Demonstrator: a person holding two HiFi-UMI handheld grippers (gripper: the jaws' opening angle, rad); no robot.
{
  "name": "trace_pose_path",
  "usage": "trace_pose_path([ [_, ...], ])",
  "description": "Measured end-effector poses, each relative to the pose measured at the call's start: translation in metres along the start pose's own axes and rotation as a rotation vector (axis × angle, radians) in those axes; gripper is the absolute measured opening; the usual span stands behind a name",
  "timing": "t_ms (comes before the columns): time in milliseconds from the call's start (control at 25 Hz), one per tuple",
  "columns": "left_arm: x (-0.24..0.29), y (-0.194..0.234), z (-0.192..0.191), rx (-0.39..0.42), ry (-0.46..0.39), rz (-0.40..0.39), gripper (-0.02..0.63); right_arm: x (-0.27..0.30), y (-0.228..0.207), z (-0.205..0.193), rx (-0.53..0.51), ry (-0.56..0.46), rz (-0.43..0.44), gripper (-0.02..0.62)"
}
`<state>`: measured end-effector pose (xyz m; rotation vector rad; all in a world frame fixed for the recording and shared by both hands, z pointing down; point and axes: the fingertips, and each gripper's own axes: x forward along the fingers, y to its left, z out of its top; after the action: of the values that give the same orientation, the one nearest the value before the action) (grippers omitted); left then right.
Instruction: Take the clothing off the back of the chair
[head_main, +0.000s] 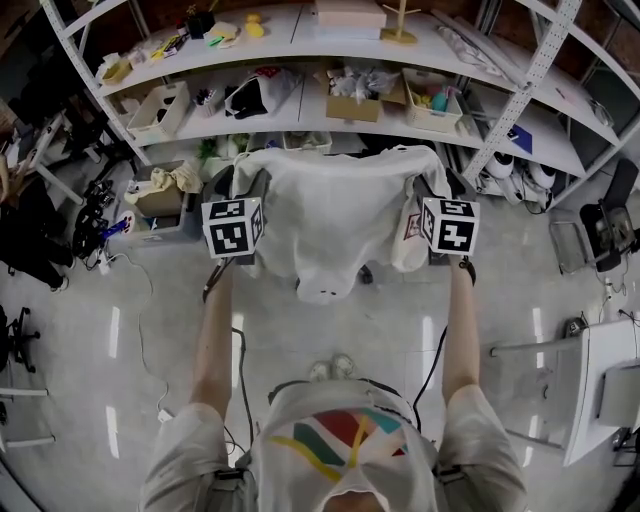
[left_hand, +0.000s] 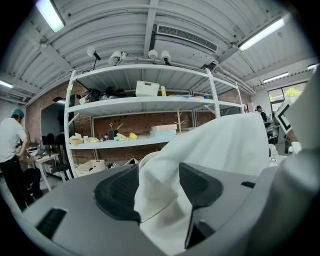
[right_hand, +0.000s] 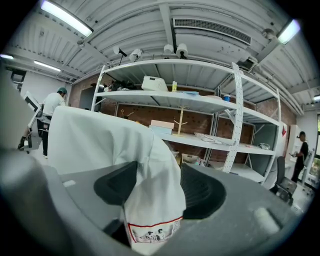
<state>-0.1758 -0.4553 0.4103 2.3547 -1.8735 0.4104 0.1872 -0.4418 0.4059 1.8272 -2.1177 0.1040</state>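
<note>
Aloft, white garment (head_main: 325, 215) spread wide, left tongs (left_hand: 159, 192) gripping one edge, right tongs (right_hand: 152, 190) gripping the other.

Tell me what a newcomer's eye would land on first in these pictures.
The white garment dominates the centre of the head view. It is stretched wide between the left gripper and the right gripper, each shut on a fold of it. Beyond it stands a cluttered white shelf rack.
</note>
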Motion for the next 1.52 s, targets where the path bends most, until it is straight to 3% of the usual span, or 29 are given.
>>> trace_pose_path([
  [200, 0.008, -0.008, -0.005, -0.008, 0.023, -0.032, 0.239, 0.009, -0.002, -0.003, 0.083, 0.013, 0.052, 0.265],
  [360, 0.014, -0.012, -0.004, -0.019, 0.042, -0.062, 0.228, 0.016, 0.005, -0.003, 0.174, 0.06, 0.147, 0.2],
  [440, 0.015, -0.013, -0.006, -0.011, 0.058, -0.059, 0.189, 0.016, 0.007, -0.004, 0.159, 0.072, 0.149, 0.173],
  [560, 0.019, -0.014, -0.011, 0.043, 0.09, -0.02, 0.056, 0.015, 0.009, -0.007, 0.107, 0.085, 0.134, 0.103],
  [640, 0.02, -0.017, -0.012, 0.058, 0.095, -0.009, 0.031, 0.014, 0.011, -0.009, 0.056, 0.09, 0.114, 0.046],
  [760, 0.017, -0.016, -0.01, 0.049, 0.08, 0.003, 0.026, 0.014, 0.012, -0.009, -0.016, 0.088, 0.076, 0.023],
  [840, 0.016, -0.011, -0.007, 0.049, 0.063, 0.017, 0.041, 0.014, 0.013, -0.008, -0.024, 0.084, 0.068, 0.021],
  [920, 0.018, -0.006, -0.006, 0.051, 0.048, 0.024, 0.182, 0.015, 0.013, -0.008, -0.021, 0.082, 0.069, 0.021],
  [1000, 0.022, -0.004, -0.004, 0.073, 0.038, 0.006, 0.25, 0.015, 0.013, -0.008, -0.025, 0.084, 0.072, 0.021],
  [1120, 0.028, -0.006, -0.003, 0.122, 0.045, -0.075, 0.258, 0.015, 0.013, -0.009, -0.034, 0.091, 0.08, 0.021],
  [1280, 0.035, -0.011, -0.004, 0.111, 0.081, -0.207, 0.258, 0.016, 0.015, -0.007, -0.033, 0.086, 0.092, 0.021],
  [1520, 0.038, -0.017, -0.004, 0.212, 0.086, -0.271, 0.245, 0.018, 0.016, -0.01, -0.042, 0.088, 0.121, 0.021],
])
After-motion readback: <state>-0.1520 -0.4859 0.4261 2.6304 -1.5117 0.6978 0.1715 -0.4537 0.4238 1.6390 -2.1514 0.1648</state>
